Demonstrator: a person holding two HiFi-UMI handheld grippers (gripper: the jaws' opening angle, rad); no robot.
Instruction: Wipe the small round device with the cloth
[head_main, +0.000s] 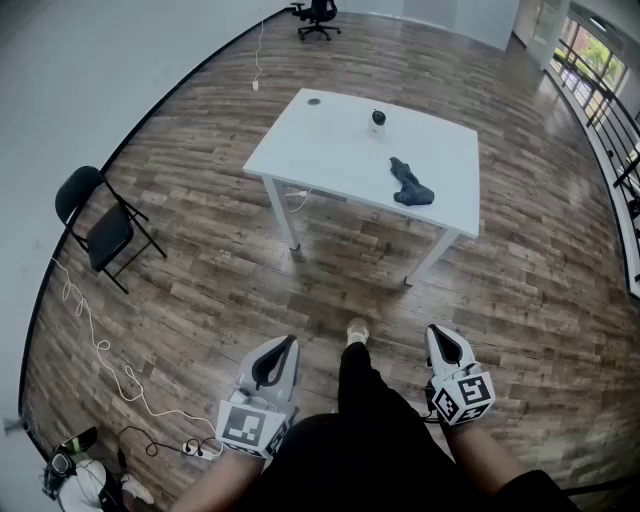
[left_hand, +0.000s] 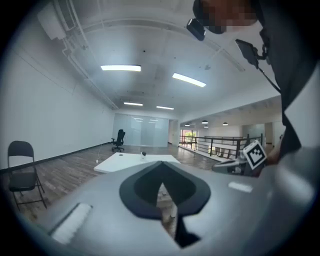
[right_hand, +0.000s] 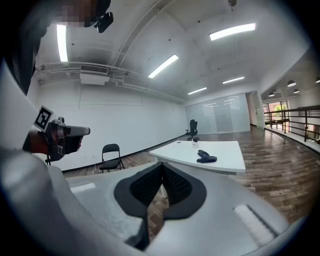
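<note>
Well back from the white table (head_main: 320, 150), the left gripper (head_main: 285, 348) and right gripper (head_main: 440, 338) are both closed and empty. On the table, the cloth (head_main: 411, 186) lies near the small round device (head_main: 378, 118); rough wiping could topple it.

Open floor (head_main: 330, 290) to table (head_main: 320, 150); folding chair (head_main: 100, 225) well off left; cloth (head_main: 411, 186) & device (head_main: 378, 118) apart on top.

I see a large, sparsely furnished office hall: wood-plank floor (head_main: 200, 290), white table (head_main: 320, 150), folding chair (head_main: 105, 228), swivel office chair (head_main: 317, 17) (far end), ceiling strip lights (right_hand: 231, 31), glass partition (right_hand: 225, 117).
</note>
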